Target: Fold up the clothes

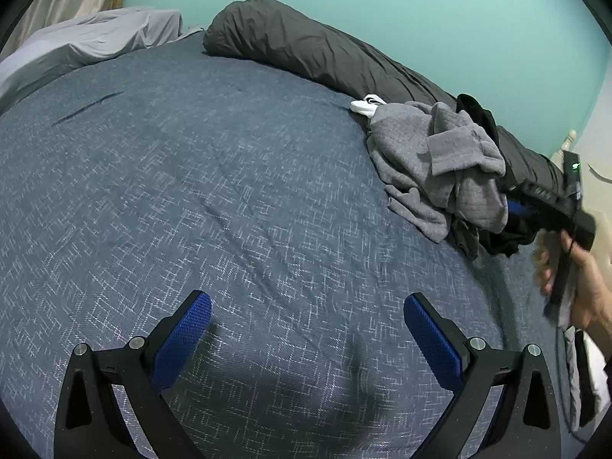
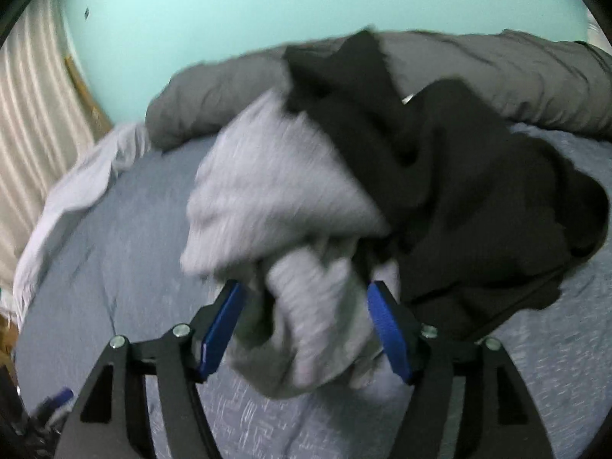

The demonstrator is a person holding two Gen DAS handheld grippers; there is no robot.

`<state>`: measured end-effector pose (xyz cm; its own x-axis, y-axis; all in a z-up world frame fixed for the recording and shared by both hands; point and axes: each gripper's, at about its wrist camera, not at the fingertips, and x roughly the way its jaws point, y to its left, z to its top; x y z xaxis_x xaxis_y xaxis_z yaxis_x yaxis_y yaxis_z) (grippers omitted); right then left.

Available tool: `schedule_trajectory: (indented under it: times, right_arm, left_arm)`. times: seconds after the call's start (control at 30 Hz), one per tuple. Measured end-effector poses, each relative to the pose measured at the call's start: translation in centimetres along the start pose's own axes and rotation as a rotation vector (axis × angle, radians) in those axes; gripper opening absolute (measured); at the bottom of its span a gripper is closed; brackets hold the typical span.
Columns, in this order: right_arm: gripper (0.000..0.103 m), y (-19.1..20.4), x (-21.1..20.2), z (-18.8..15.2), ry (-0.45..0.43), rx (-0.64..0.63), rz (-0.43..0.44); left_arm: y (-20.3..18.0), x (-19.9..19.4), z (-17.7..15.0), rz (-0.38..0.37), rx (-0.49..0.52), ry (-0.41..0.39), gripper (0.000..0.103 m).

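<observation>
Where the heap of clothes sits on the blue-grey woven bedspread [image 1: 229, 191], a crumpled grey knitted garment [image 1: 432, 164] lies on top and toward the open middle of the bed, with a black cloth garment [image 2: 459, 191] bunched against and partly over its far side. From the right wrist view, a fold of the grey knit hangs down into the gap of the right gripper [image 2: 306, 325], whose blue-padded fingers [image 2: 386, 329] stand well apart on either side of the fabric; whether the pads touch the cloth is hard to tell through the blur, but they are not pressing it together. A small white item [image 1: 365, 106] peeks out from the far edge of the heap. Just behind the heap runs a long dark grey rolled duvet [image 1: 306, 49], lying along the teal wall [image 1: 382, 7]. Beyond the far left end of the bedspread, well apart from the heap, lies a rumpled pale grey sheet [image 1: 88, 38], and past that hangs a pale curtain [image 2: 34, 114]. On the near side of the heap, in the left wrist view, a person's hand [image 1: 585, 287] grips the black handle of the right gripper beside the clothes. Well away from the heap, over bare bedspread, the left gripper [image 1: 308, 338] hangs with its blue pads [image 1: 183, 340] spread wide and nothing between them.
</observation>
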<state>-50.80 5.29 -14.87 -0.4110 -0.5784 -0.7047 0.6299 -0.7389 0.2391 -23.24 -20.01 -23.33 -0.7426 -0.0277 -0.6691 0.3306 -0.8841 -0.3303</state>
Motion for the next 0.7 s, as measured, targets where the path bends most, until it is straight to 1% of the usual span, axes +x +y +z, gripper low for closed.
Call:
schedule_trajectory:
  times: [0.07, 0.13, 0.17, 0.2, 0.23, 0.27, 0.3, 0.37, 0.47, 0.53, 0.7]
  right_arm:
    - [0.072, 0.7, 1.4, -0.8, 0.035, -0.017, -0.031]
    - [0.070, 1.4, 2.1, -1.2, 0.039, -0.032, -0.052]
    - [0.052, 1.5, 2.1, -1.2, 0.032, -0.036, -0.056]
    - [0.039, 1.7, 2.2, -1.1, 0.026, -0.039, -0.061]
    - [0.020, 1.8, 2.2, -1.1, 0.022, -0.038, -0.065]
    - [0.008, 1.8, 2.2, -1.0, 0.025, -0.028, -0.068]
    - [0.006, 1.8, 2.2, -0.9, 0.026, -0.018, -0.067]
    - [0.005, 2.2, 1.5, -0.8, 0.017, -0.012, -0.035]
    - [0.004, 3.0, -0.9, -0.1, -0.027, -0.003, 0.053]
    - [0.004, 3.6, -3.3, 0.9, -0.073, 0.004, 0.101]
    - [0.004, 5.7, -11.1, 4.4, -0.189, 0.017, 0.189]
  left_arm:
    - [-0.1, -0.1, 0.0, 0.001, 0.003, -0.001, 0.103]
    - [-0.1, -0.1, 0.0, 0.001, 0.005, -0.004, 0.103]
    - [-0.1, -0.1, 0.0, 0.002, 0.005, -0.006, 0.103]
    - [-0.1, -0.1, 0.0, 0.003, 0.006, -0.005, 0.103]
    - [-0.1, -0.1, 0.0, 0.004, 0.007, -0.004, 0.103]
    - [-0.1, 0.0, 0.0, 0.004, 0.008, -0.003, 0.103]
    - [-0.1, 0.0, 0.0, 0.004, 0.008, -0.001, 0.103]
    - [-0.2, 0.0, 0.0, 0.004, 0.010, -0.003, 0.103]
    - [-0.4, -0.6, 0.2, 0.002, 0.016, -0.015, 0.103]
    - [-0.7, -1.4, 0.4, -0.003, 0.020, -0.032, 0.103]
    - [-1.1, -4.4, 0.9, -0.023, 0.006, -0.072, 0.103]
